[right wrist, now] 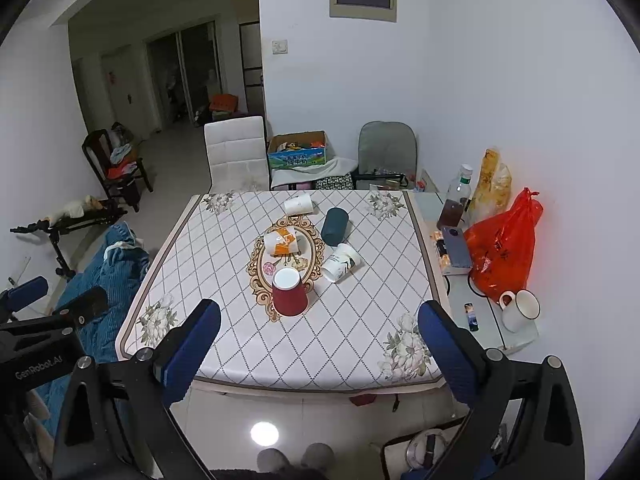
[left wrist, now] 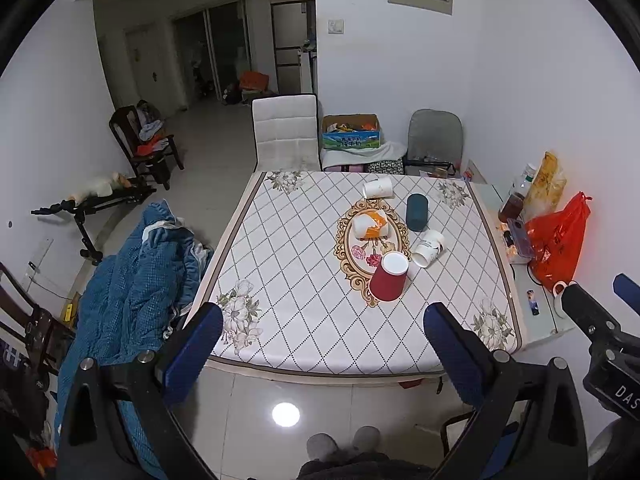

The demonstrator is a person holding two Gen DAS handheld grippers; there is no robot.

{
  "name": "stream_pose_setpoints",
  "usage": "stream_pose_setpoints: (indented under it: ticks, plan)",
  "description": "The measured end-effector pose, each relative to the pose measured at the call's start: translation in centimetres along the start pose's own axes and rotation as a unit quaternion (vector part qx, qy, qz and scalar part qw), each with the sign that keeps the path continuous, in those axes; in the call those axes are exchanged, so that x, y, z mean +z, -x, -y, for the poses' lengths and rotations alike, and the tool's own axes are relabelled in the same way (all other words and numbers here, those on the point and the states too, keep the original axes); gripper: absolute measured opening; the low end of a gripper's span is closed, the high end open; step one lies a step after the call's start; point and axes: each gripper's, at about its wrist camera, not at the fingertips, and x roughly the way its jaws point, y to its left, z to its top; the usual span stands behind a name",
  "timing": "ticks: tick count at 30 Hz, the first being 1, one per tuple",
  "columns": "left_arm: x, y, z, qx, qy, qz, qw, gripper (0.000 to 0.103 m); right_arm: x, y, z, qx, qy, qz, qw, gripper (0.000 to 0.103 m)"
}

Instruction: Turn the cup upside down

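Note:
A red paper cup [left wrist: 389,277] [right wrist: 289,292] stands upside down on the patterned table [left wrist: 304,320] [right wrist: 360,344]. Behind it lie an orange-and-white cup [left wrist: 370,225] [right wrist: 281,242], a white printed cup [left wrist: 428,247] [right wrist: 341,262] and a plain white cup [left wrist: 377,188] [right wrist: 298,204], all on their sides. A dark teal cup [left wrist: 417,212] [right wrist: 335,226] is upside down. My left gripper [left wrist: 323,326] and right gripper [right wrist: 319,322] are both open and empty, held above the table's near edge.
A white chair [left wrist: 285,132] stands at the far edge. A side shelf at the right holds a red bag [right wrist: 504,248], a mug [right wrist: 520,310] and bottles. A blue blanket [left wrist: 132,280] lies to the left.

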Motion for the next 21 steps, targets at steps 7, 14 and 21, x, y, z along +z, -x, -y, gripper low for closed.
stream_pose_setpoints:
  ticks: [7, 14, 21]
  plan:
    - [-0.2, 0.2, 0.3, 0.004, 0.000, 0.001, 1.0000, 0.103, 0.1, -0.8, 0.3, 0.007, 0.007, -0.004, 1.000, 0.101]
    - [-0.1, 0.5, 0.0, 0.009, 0.005, 0.002, 0.9999, 0.103, 0.3, -1.2, 0.3, 0.008, 0.012, -0.006, 1.000, 0.101]
    - [0.1, 0.5, 0.0, 0.009, 0.004, 0.002, 0.9999, 0.103, 0.4, -1.4, 0.3, 0.010, 0.014, -0.007, 1.000, 0.101]
